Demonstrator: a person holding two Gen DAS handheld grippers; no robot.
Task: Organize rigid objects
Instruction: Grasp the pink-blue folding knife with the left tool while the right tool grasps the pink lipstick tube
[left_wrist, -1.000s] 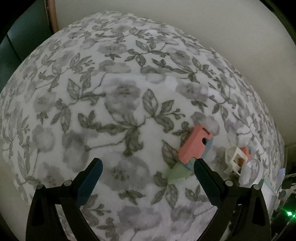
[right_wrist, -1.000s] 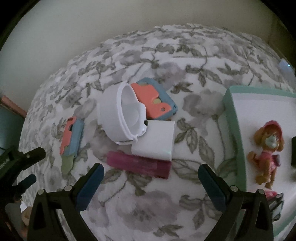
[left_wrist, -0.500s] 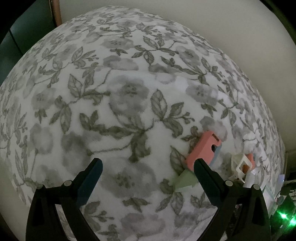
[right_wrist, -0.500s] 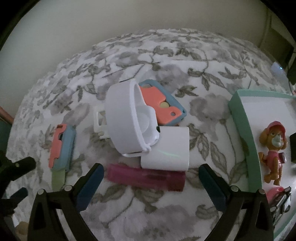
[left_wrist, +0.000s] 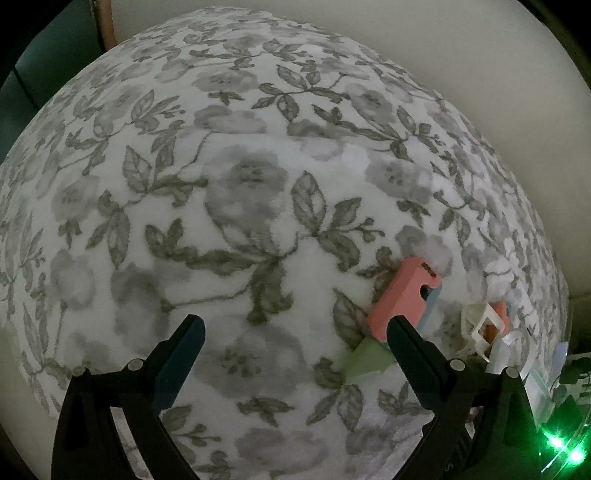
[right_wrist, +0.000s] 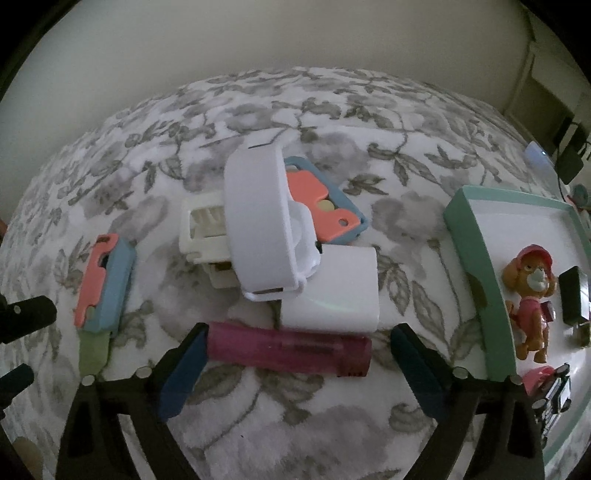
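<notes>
Right wrist view looks down on a floral blanket (right_wrist: 332, 424) where the right gripper (right_wrist: 295, 341) has its jaws spread around a pink translucent tube (right_wrist: 288, 349); they have just been closing a little, and the left pad sits at the tube's end, though contact is hard to judge in the dim light. Just beyond the tube lies a white box (right_wrist: 332, 291), with a white band (right_wrist: 258, 218) leaning on it. A coral and blue folding toy (right_wrist: 105, 284) lies toward the blanket's left edge (a second one sits behind the band). A green-rimmed tray (right_wrist: 476, 266) at the right edge holds a pup figure (right_wrist: 532, 295). The left gripper (left_wrist: 293, 334) hangs wide open over bare blanket, holding nothing.
</notes>
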